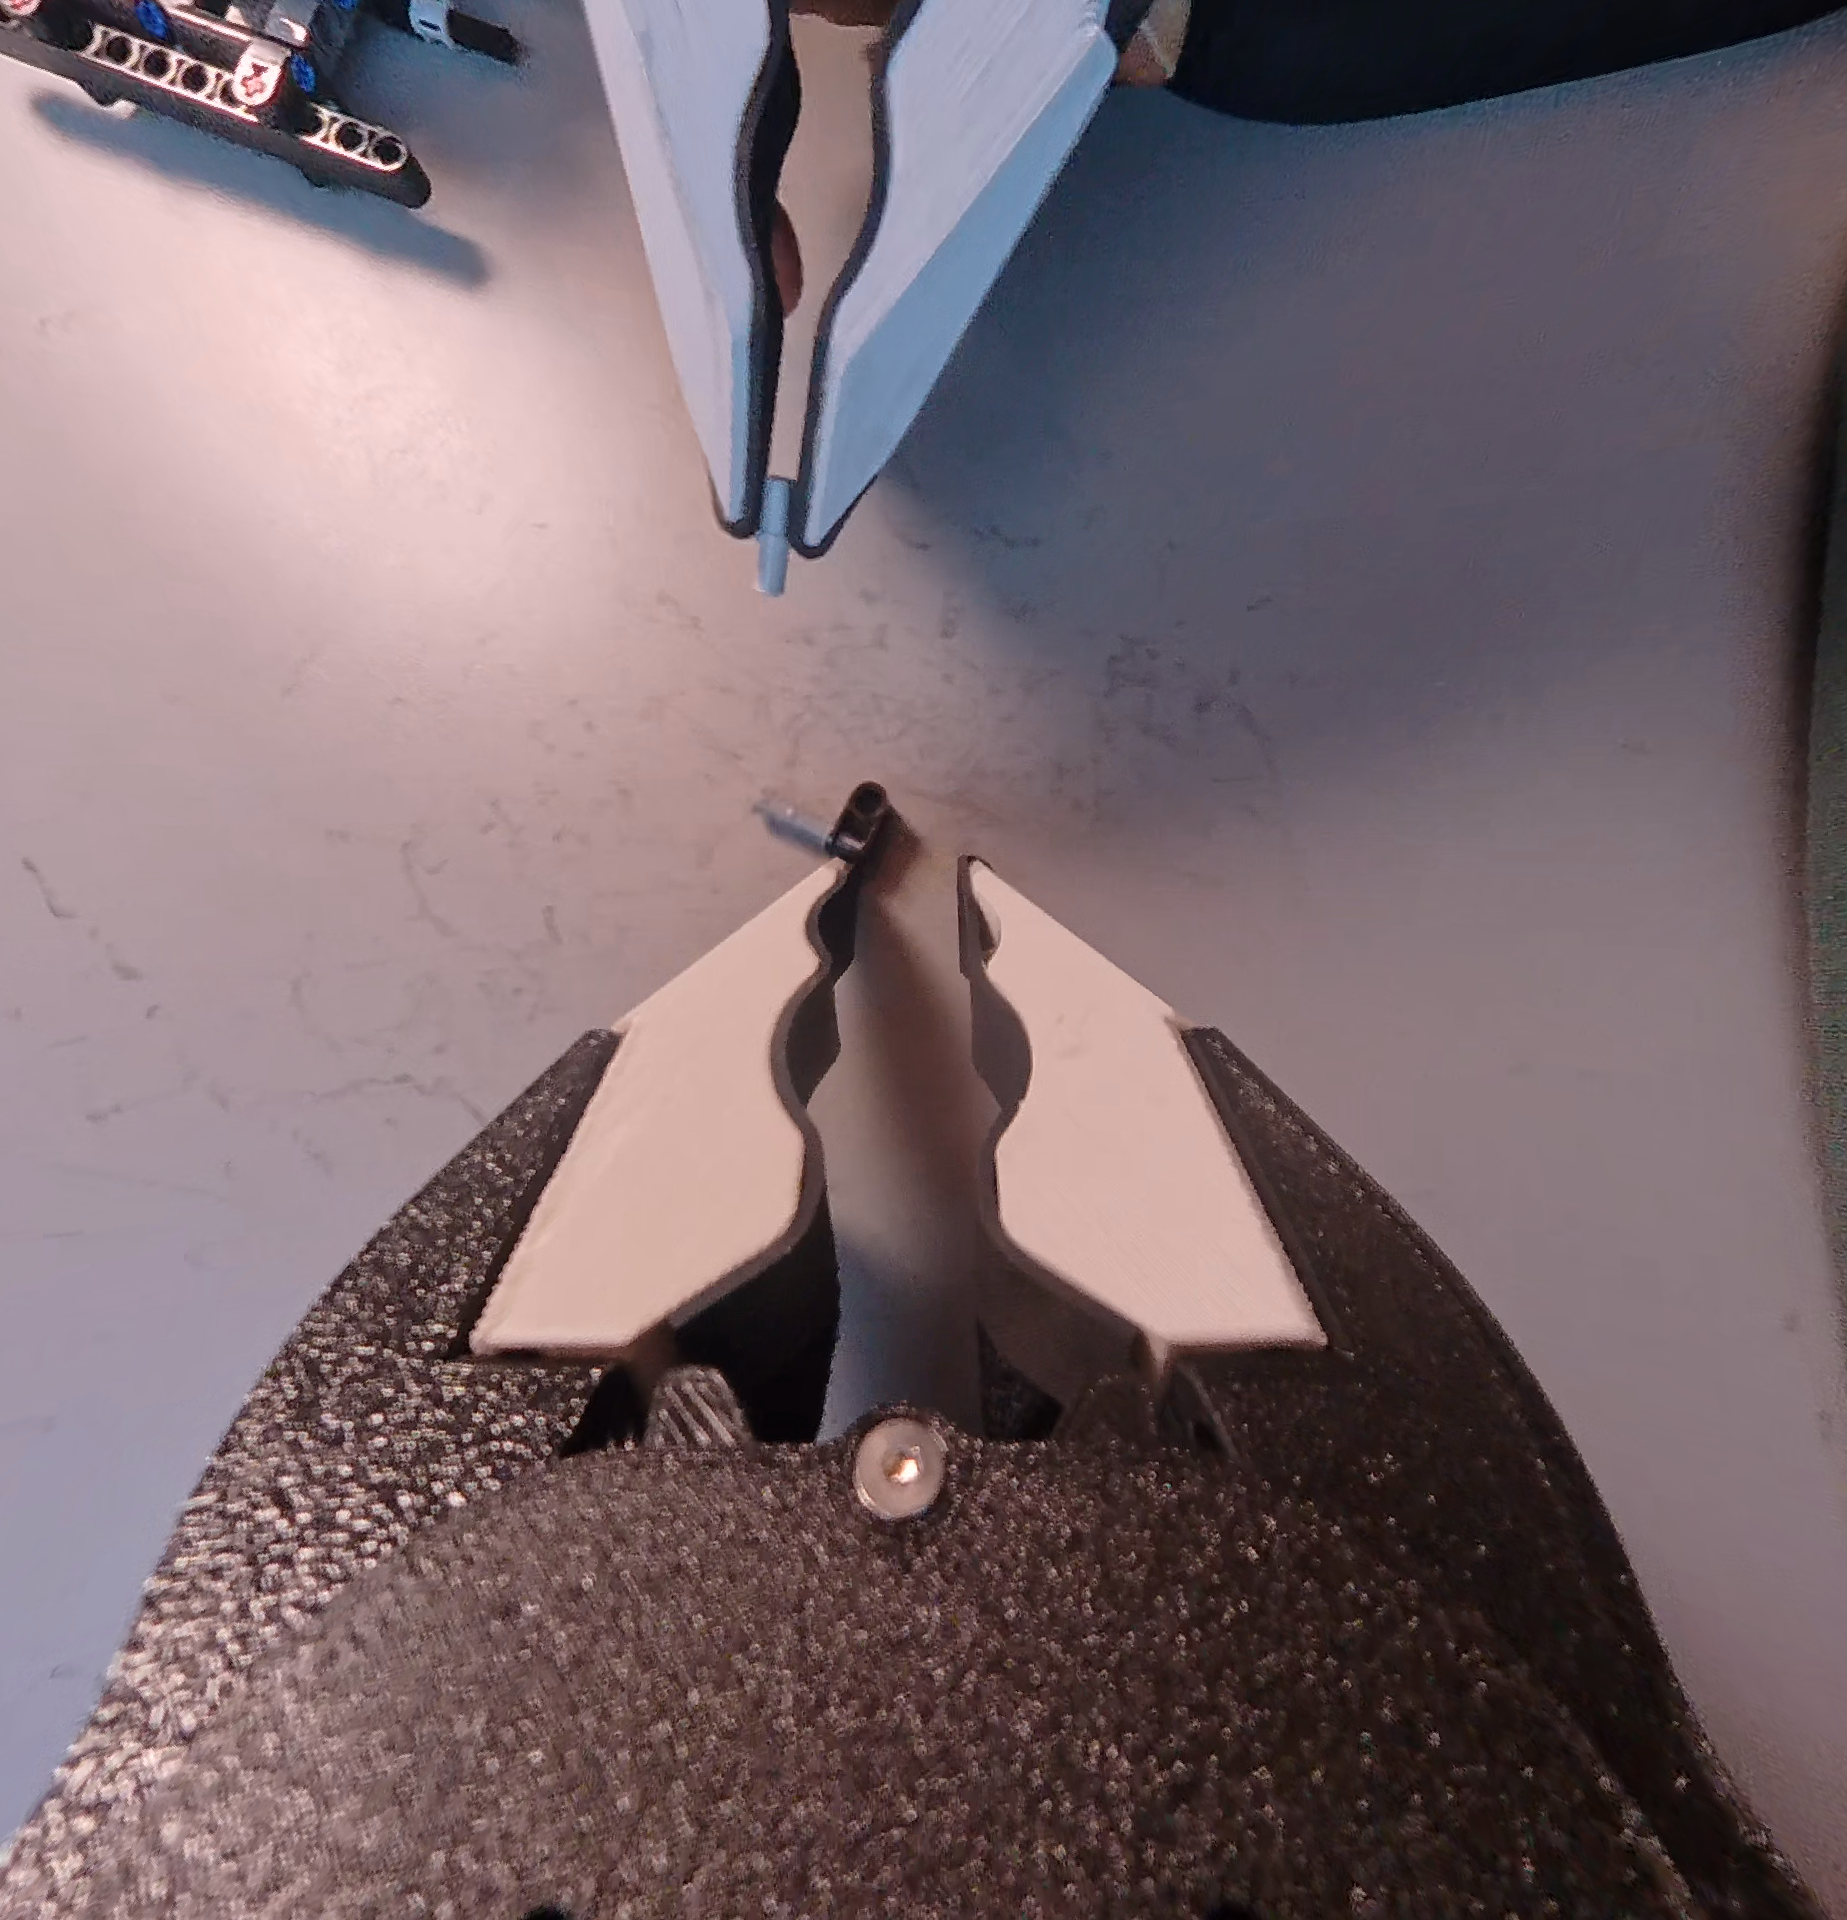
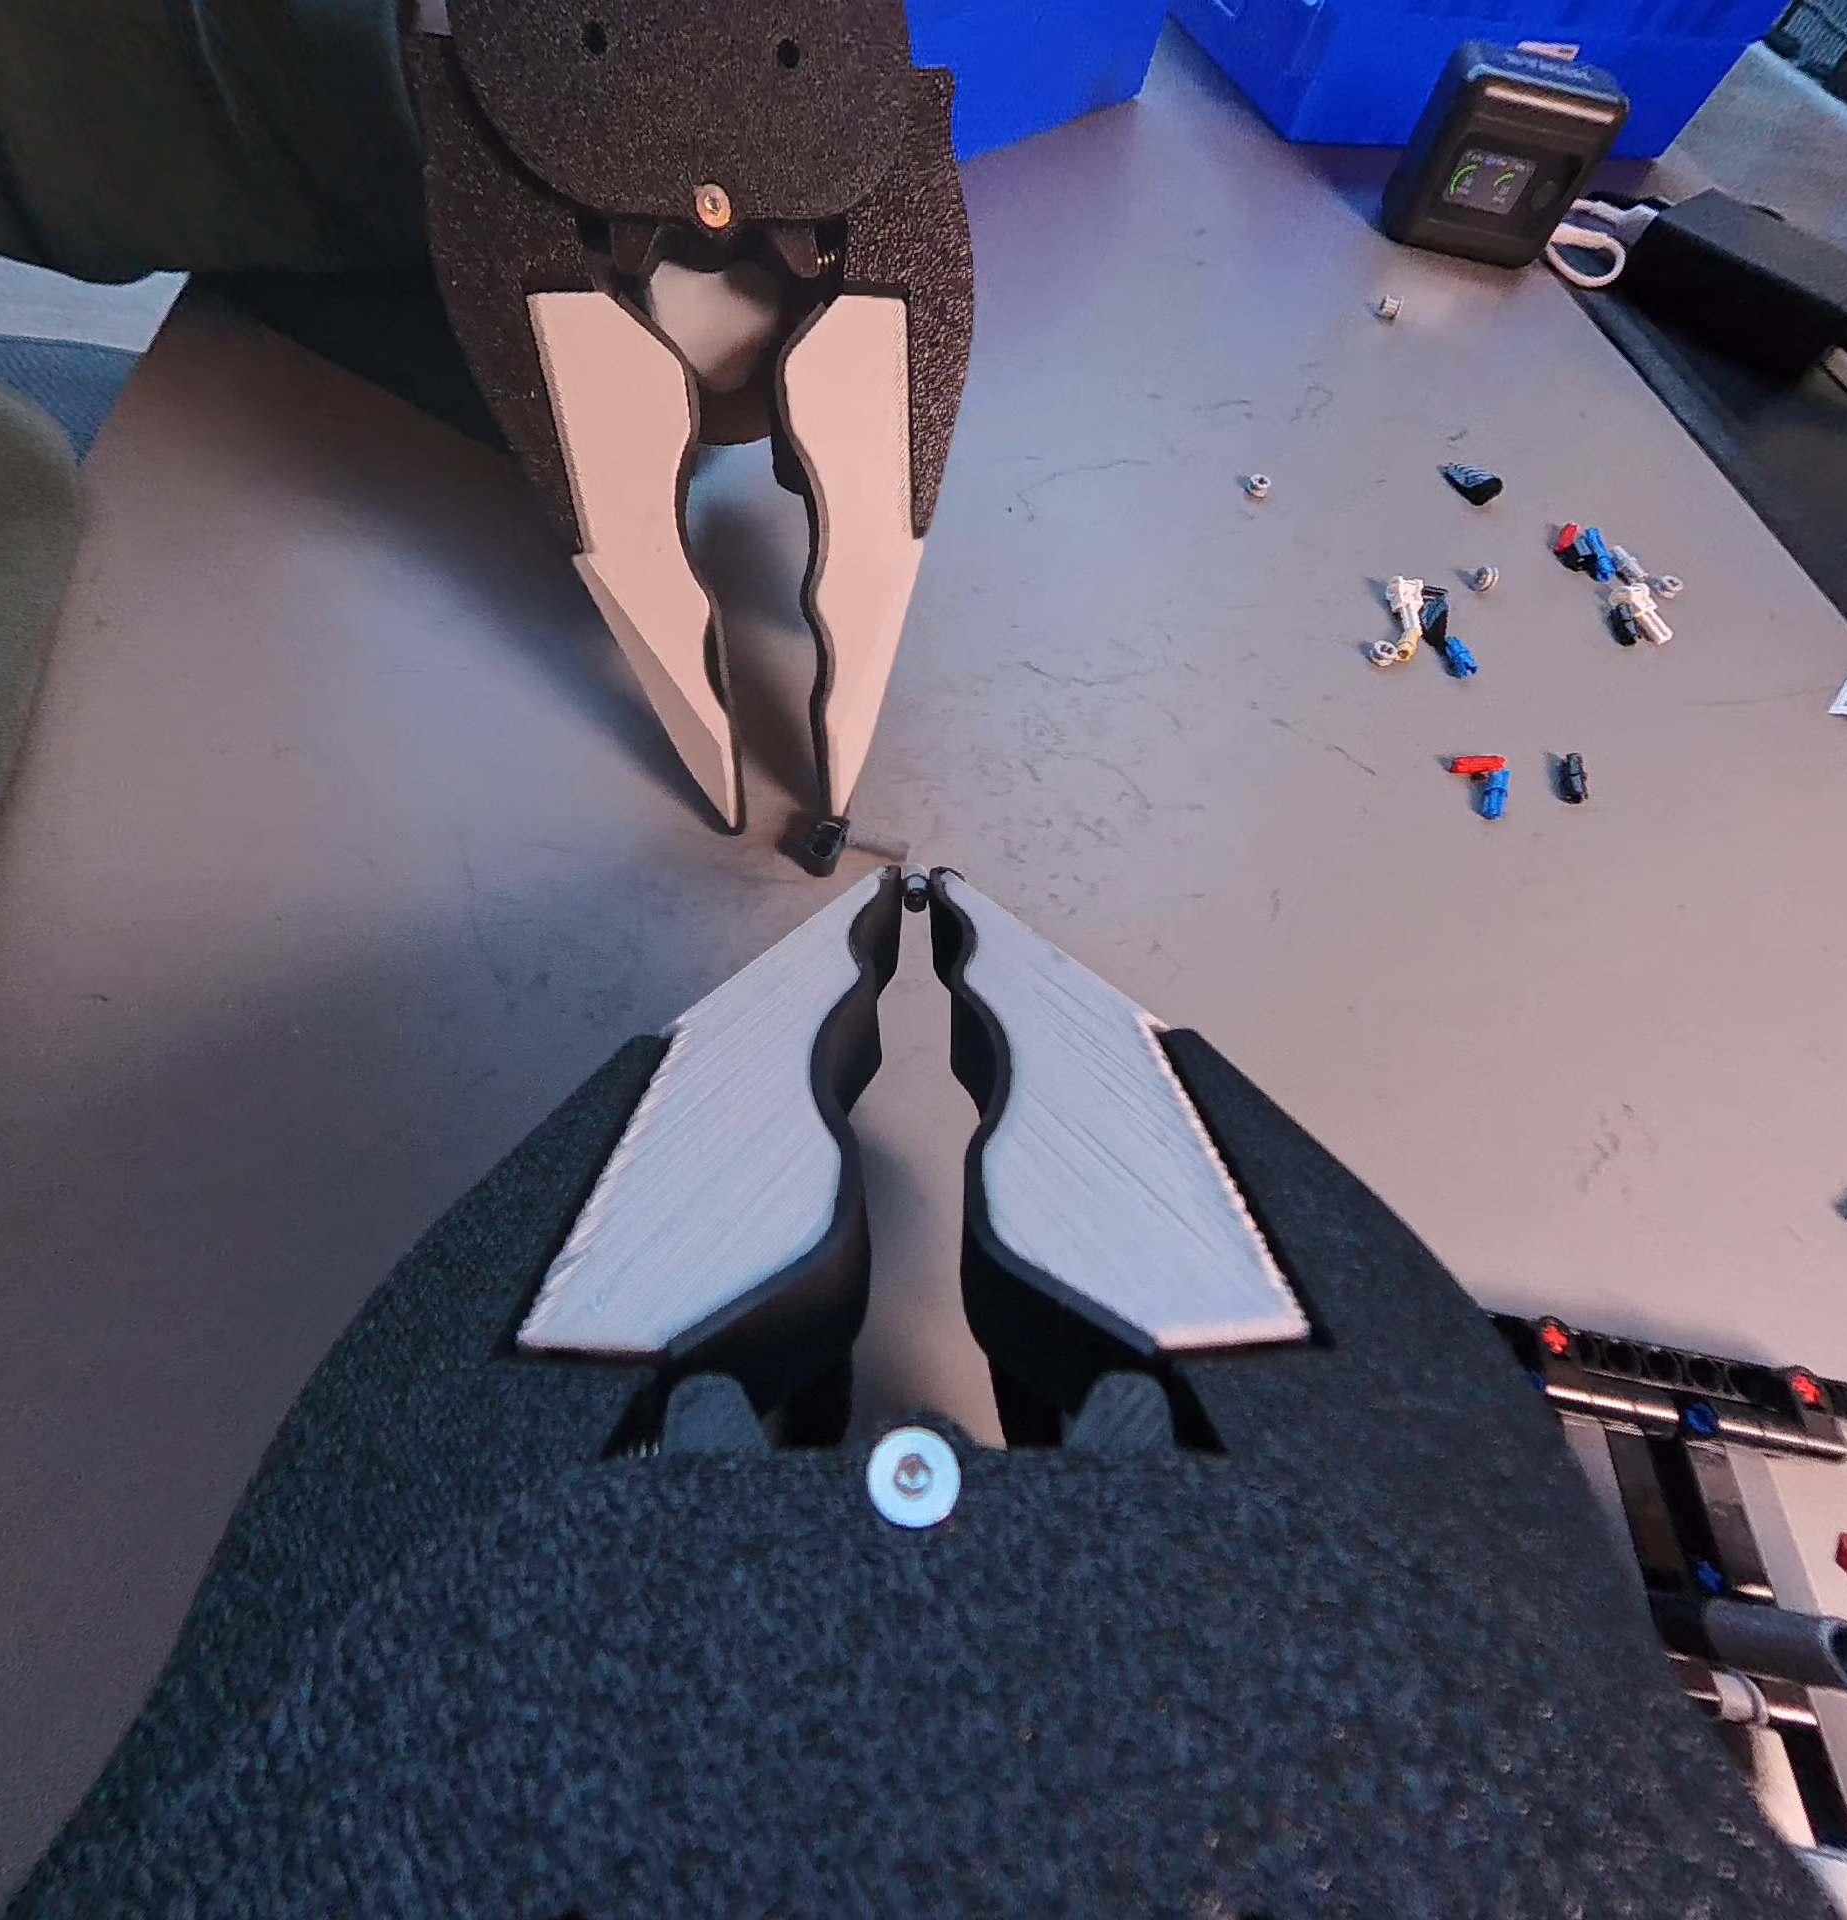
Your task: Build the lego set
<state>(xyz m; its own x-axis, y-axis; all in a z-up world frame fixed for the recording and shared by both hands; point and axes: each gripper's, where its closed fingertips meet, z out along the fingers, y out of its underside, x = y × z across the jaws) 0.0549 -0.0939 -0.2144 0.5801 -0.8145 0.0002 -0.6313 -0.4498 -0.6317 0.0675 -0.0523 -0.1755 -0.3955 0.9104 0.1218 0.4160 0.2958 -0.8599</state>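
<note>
My right gripper (image 2: 914, 881) is shut on a small grey pin (image 2: 913, 891), whose end sticks out past the tips. It shows in the left wrist view (image 1: 779, 520) pointing the pin (image 1: 773, 545) down towards my left gripper. My left gripper (image 1: 908, 862) is open, with its fingertips low over the grey table (image 1: 379, 623). A small black connector (image 1: 865, 821) with a grey pin (image 1: 794, 821) sticking out of its side lies just beyond the left fingertip (image 1: 841, 883). In the right wrist view the connector (image 2: 820, 836) sits at the tips of my left gripper (image 2: 784, 816).
A partly built black beam frame (image 2: 1708, 1455) with red and blue pins lies at the lower right and shows in the left wrist view (image 1: 254, 94). Several loose small pieces (image 2: 1470, 623) are scattered to the right. A black device with a screen (image 2: 1501, 156) and blue bins (image 2: 1023, 62) stand behind. Across from one pair of fingers to the other is roughly 6 centimetres.
</note>
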